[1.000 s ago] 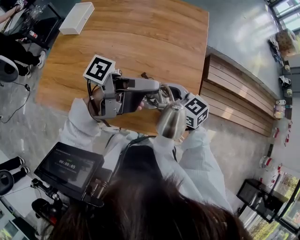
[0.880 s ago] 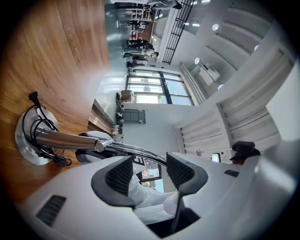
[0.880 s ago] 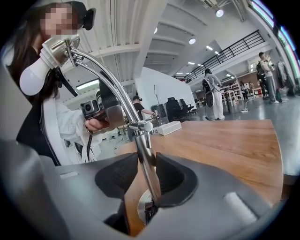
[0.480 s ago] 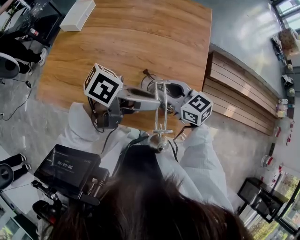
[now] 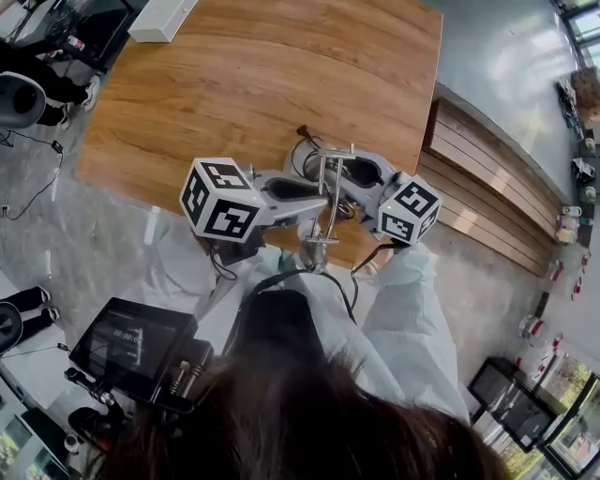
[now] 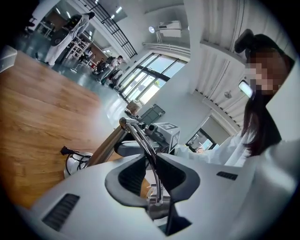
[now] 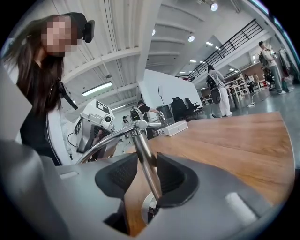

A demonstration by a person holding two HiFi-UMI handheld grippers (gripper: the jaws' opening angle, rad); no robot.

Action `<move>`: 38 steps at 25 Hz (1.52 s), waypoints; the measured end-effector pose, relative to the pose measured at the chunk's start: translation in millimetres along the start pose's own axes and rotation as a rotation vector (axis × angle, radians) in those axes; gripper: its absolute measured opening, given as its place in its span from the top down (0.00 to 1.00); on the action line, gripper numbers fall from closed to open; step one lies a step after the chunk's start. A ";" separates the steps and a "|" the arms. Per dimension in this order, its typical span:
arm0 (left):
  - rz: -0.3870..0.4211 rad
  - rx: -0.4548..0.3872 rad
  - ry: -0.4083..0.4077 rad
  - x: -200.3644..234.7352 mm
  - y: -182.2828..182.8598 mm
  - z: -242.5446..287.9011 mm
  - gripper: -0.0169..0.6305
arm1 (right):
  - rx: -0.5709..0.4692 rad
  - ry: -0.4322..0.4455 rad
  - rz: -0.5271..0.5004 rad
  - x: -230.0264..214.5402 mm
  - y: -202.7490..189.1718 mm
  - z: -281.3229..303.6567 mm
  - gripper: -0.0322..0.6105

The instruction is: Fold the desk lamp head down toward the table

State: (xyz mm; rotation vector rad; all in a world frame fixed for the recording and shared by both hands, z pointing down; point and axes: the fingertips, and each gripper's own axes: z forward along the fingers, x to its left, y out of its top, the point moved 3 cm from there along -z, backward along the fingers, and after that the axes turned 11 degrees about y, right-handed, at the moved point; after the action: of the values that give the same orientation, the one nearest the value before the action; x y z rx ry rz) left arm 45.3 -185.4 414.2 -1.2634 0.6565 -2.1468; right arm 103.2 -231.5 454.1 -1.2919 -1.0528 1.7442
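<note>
A chrome desk lamp stands at the near edge of the wooden table [image 5: 234, 84]; its round base [image 6: 76, 165] carries a black cable. My right gripper [image 7: 149, 176] is shut on the lamp's lower stem [image 7: 143, 150], below the elbow joint [image 7: 139, 125]. My left gripper [image 6: 152, 180] has just been closing, and its pads now pinch the thin twin rods of the upper arm [image 6: 143, 145]. In the head view the upper arm [image 5: 333, 192] runs toward me, with the lamp head [image 5: 312, 255] at its near end beyond the table edge. The left gripper [image 5: 323, 202] comes in from the left and the right gripper [image 5: 345, 178] from the right.
A white box [image 5: 159, 19] lies at the table's far left corner. A slatted wooden bench [image 5: 478, 178] runs along the table's right side. A small monitor on a rig [image 5: 131, 342] hangs by my left side. People and equipment stand farther off in the hall.
The left gripper has rolled and sunk, and its jaws have narrowed round the upper arm. The lamp head, earlier raised close to the camera, has swung lower. The right gripper has stayed put.
</note>
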 end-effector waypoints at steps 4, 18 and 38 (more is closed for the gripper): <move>0.063 -0.009 0.064 4.2 -8.0 5.8 0.87 | 0.010 0.018 -0.008 2.0 -0.7 -1.3 0.76; 0.183 0.044 0.072 21.4 -9.6 10.7 0.80 | 0.071 0.060 -0.028 3.2 3.9 2.7 0.76; 0.170 -0.346 0.411 13.7 51.2 -62.1 0.85 | -0.146 -0.480 -0.063 30.4 41.2 -67.2 0.86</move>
State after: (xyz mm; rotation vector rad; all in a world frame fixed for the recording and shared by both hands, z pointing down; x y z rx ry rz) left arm -4.4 -223.8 362.0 -0.8843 1.3037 -2.2278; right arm 157.7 -208.5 393.7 -0.9255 -1.4932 2.0108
